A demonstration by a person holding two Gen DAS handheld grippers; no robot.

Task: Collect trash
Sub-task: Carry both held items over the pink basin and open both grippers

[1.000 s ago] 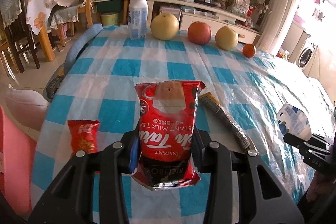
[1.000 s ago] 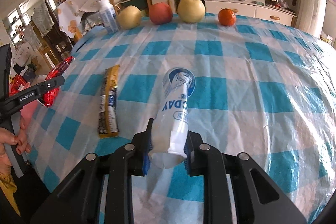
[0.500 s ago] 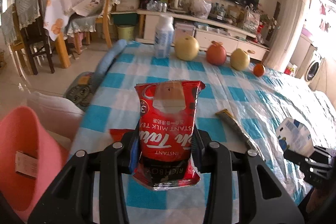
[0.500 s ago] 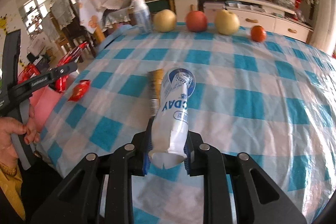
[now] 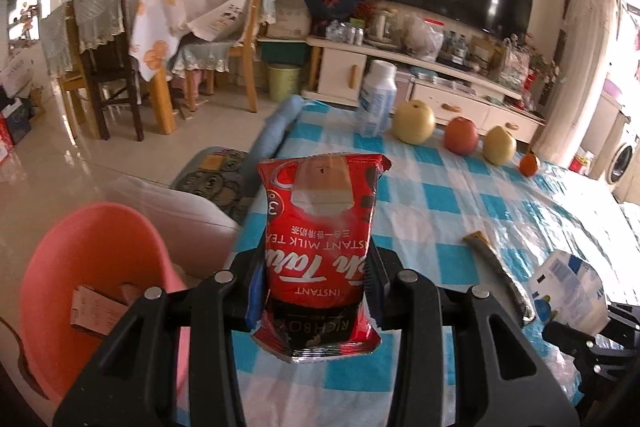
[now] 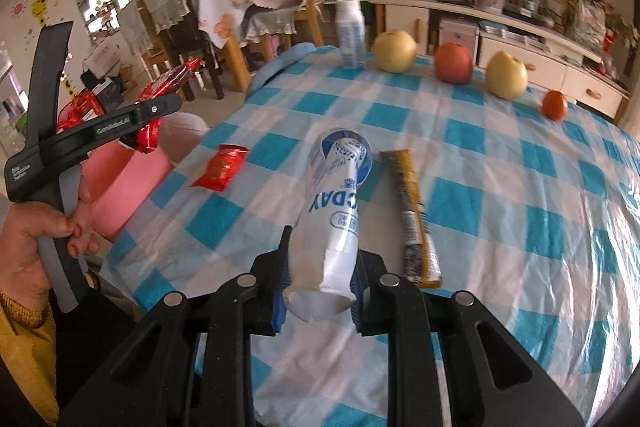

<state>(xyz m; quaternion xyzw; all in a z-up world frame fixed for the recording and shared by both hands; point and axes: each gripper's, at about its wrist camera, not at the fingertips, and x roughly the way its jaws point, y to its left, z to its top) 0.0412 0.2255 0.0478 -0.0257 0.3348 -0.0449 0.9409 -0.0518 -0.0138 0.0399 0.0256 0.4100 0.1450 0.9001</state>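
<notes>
My left gripper (image 5: 316, 291) is shut on a red instant milk tea packet (image 5: 320, 227), held upright over the table's left edge. Below it to the left stands a pink bin (image 5: 80, 267) with cardboard scraps inside. My right gripper (image 6: 320, 279) is shut on a white and blue wrapper (image 6: 336, 195) above the blue checked tablecloth (image 6: 500, 187). A small red packet (image 6: 220, 167) and a yellow-brown stick sachet (image 6: 412, 215) lie on the cloth. In the right wrist view a hand (image 6: 28, 243) carries the left gripper (image 6: 148, 119) over the pink bin (image 6: 120, 187).
At the table's far edge stand a white bottle (image 5: 376, 99), a pear (image 5: 413, 117), an apple (image 5: 461, 135), another pear (image 5: 499, 147) and an orange (image 5: 529, 164). A white cushion (image 5: 180, 211) sits beside the bin. Chairs and a TV cabinet stand beyond.
Both grippers have moved left and risen, each keeping its load. The pink bin has come into the left wrist view. The small red packet now shows in the right wrist view.
</notes>
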